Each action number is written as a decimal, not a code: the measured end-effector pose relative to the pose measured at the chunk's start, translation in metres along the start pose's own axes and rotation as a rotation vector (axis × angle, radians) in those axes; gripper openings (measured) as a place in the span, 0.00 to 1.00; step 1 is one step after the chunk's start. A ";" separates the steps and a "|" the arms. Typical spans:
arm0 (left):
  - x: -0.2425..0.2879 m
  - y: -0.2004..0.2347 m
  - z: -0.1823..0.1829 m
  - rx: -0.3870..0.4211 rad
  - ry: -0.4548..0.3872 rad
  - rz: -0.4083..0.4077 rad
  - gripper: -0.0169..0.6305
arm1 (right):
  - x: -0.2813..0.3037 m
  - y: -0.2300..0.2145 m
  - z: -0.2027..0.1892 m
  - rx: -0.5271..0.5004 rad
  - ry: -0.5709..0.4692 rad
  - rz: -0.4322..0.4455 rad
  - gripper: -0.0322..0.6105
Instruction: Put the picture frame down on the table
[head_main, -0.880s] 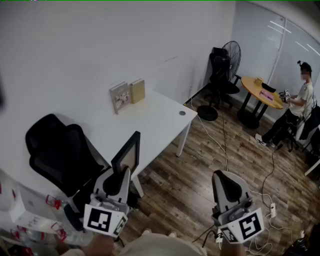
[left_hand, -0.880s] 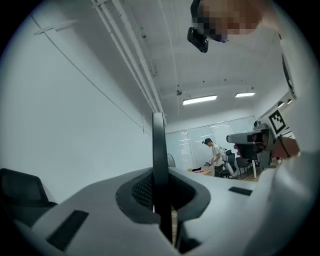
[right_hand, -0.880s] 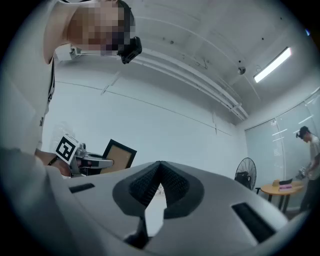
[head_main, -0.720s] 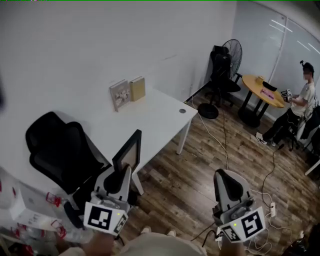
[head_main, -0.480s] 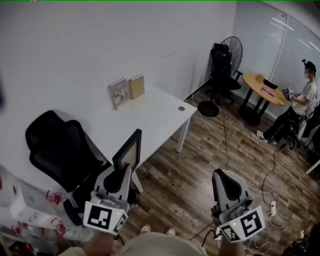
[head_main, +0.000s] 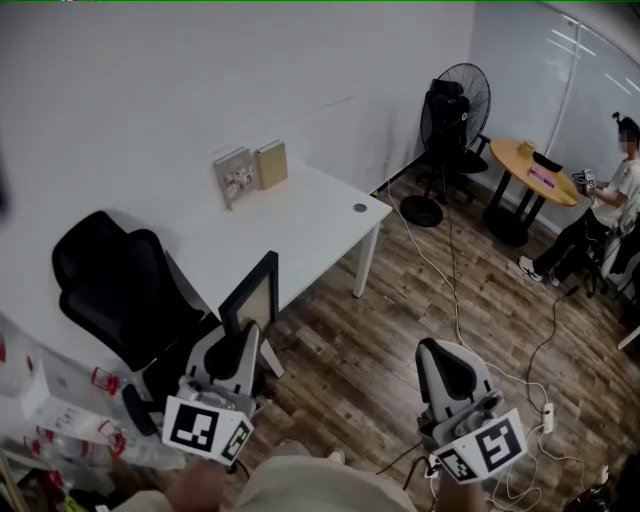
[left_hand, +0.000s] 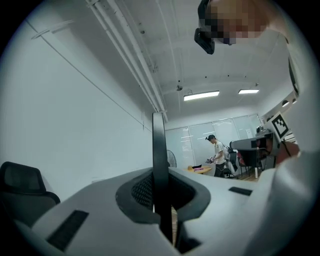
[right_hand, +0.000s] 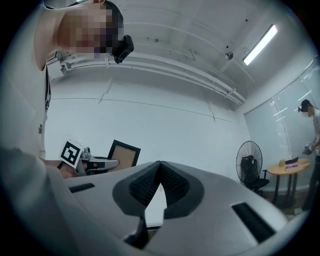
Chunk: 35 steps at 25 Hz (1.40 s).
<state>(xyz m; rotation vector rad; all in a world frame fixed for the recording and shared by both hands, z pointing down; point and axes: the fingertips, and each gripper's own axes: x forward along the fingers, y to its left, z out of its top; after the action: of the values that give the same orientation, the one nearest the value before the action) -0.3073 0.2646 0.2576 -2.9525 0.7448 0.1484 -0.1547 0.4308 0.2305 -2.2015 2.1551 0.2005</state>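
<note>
Left gripper (head_main: 243, 343): pads (left_hand: 142, 191) shut tight on frame (head_main: 254, 302), bottom edge pinched, frame upright above fingers, held in air, not yet on table. Right gripper (head_main: 437, 350): jaws pressed together, empty, well right of frame, over wood floor (head_main: 400, 300). Black chair (head_main: 110, 285) just left of left fingers. White table (head_main: 310, 235) ahead of left fingers. Two small pictures (head_main: 238, 178) at table's far edge, leaning on wall. Fan (head_main: 465, 95), round table (head_main: 525, 160) far beyond right fingers.
</note>
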 end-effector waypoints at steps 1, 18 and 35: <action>0.000 -0.004 0.000 0.001 -0.002 0.003 0.09 | -0.002 -0.001 -0.001 0.001 0.000 0.006 0.09; 0.034 -0.025 -0.036 -0.047 0.061 -0.022 0.09 | 0.003 -0.036 -0.031 0.038 0.051 0.014 0.09; 0.155 0.034 -0.075 -0.115 0.112 -0.078 0.09 | 0.117 -0.103 -0.064 0.044 0.115 -0.001 0.09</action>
<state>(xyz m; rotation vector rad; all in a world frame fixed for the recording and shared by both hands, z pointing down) -0.1820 0.1538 0.3119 -3.1163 0.6533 0.0204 -0.0458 0.3093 0.2732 -2.2415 2.1929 0.0272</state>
